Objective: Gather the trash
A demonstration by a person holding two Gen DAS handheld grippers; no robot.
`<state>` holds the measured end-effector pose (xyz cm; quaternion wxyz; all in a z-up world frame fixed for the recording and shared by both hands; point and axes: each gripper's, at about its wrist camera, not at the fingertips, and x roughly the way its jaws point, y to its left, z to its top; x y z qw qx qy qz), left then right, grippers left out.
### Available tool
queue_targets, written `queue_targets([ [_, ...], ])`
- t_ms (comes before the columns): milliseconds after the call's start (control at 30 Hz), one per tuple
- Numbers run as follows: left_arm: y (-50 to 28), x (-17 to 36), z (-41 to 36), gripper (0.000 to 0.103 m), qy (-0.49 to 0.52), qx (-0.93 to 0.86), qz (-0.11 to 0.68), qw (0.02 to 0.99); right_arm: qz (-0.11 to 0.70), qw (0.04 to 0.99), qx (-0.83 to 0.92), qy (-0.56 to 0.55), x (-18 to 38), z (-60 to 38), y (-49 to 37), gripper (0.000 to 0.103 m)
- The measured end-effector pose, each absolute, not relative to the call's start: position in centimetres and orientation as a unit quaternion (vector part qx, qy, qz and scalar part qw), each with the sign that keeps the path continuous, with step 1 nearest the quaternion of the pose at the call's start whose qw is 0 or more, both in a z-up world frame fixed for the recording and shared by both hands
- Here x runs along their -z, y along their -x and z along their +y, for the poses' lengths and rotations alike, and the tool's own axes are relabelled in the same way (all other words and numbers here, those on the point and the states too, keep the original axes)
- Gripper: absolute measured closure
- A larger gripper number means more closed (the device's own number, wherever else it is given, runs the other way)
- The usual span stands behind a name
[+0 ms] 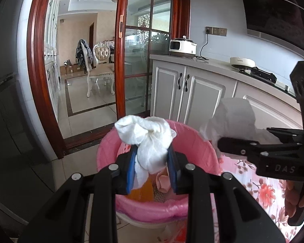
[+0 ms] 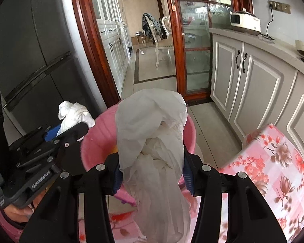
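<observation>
A crumpled white tissue wad (image 1: 148, 139) is pinched between the blue pads of my left gripper (image 1: 152, 162), which is shut on it above a trash bin lined with a pink bag (image 1: 109, 143). My right gripper (image 2: 152, 174) is shut on a larger, looser white tissue (image 2: 152, 133) that drapes over its jaws, also over the pink bin (image 2: 97, 141). The right gripper (image 1: 221, 143) and its tissue (image 1: 235, 115) show at the right of the left wrist view; the left gripper (image 2: 71, 131) and its wad (image 2: 75, 113) show at the left of the right wrist view. Yellow and pale trash lies inside the bin.
A table with a pink floral cloth (image 2: 273, 162) stands right of the bin. White kitchen cabinets (image 1: 192, 93) and a counter with a cooker (image 1: 182, 48) run along the right. A dark fridge (image 2: 30, 60) is on the left. A red-framed glass door (image 1: 131, 60) opens onto a tiled room with a chair (image 1: 100, 68).
</observation>
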<state>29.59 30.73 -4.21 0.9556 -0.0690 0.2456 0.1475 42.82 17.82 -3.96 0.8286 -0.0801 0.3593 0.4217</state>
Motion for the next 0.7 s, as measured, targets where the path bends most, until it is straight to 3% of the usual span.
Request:
queue_targets([
  [267,-31.1,5.7,32.0,0.074,0.083,-0.137,0.249,0.955,0.363,0.824,-0.428,0.075,4.5,19.0,-44.8,0.054],
  [367,-31.3,6.0,32.8,0.069,0.090,-0.127,0.250,0.956,0.364,0.820,-0.435,0.076,4.7,19.7,-45.5,0.052],
  [433,-31.5,6.3,33.1,0.061,0.091,-0.124,0.250,0.956,0.371,0.813,-0.443,0.072,5.0,20.1,-46.1,0.050],
  [500,-31.5,6.6,33.5,0.053,0.094,-0.128,0.250,0.955,0.374,0.805,-0.457,0.064,5.3,20.5,-46.5,0.043],
  [533,-31.5,6.8,33.7,0.048,0.098,-0.128,0.250,0.955,0.371,0.803,-0.461,0.064,5.3,20.7,-46.7,0.029],
  [567,-31.4,6.9,33.9,0.045,0.102,-0.130,0.249,0.954,0.365,0.807,-0.460,0.065,5.2,20.7,-46.6,0.024],
  [700,-30.6,7.3,34.5,0.038,0.118,-0.144,0.246,0.951,0.355,0.810,-0.463,0.060,4.6,20.3,-46.6,0.024],
])
